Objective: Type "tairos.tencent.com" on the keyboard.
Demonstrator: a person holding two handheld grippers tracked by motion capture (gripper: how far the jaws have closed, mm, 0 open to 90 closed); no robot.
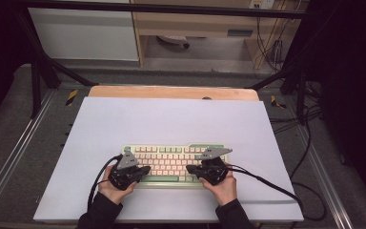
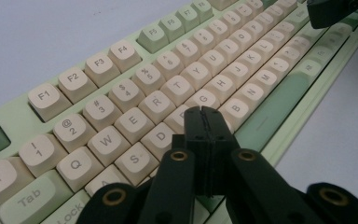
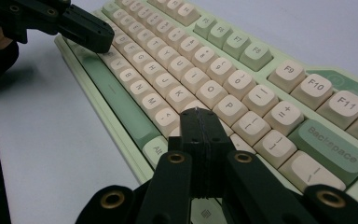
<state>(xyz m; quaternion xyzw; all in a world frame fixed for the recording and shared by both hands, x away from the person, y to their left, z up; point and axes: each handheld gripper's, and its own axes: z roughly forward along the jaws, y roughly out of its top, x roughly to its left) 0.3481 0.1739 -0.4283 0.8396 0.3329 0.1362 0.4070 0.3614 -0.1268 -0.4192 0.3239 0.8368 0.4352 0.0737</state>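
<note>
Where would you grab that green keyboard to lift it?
Probably by the short ends of the keyboard, one gripper from each side: it lies flat and long, and its thin side edges are bare. Both the left gripper and right gripper are shut above keys, so they'd open first.

I see the keyboard (image 1: 169,160) lying flat on the white table top, in the near half of it and about in the middle between left and right. Its long side runs from left to right, parallel to the near edge. The case is pale green, and most keycaps are cream with grey letters. Some keys are green: the long space bar (image 2: 272,109) on the near row, the Backspace key (image 3: 328,149) at the right, and a group of function keys (image 3: 235,39) on the far row. All keycaps that I can see sit in place in even rows, and the legends are clear to read.
</note>
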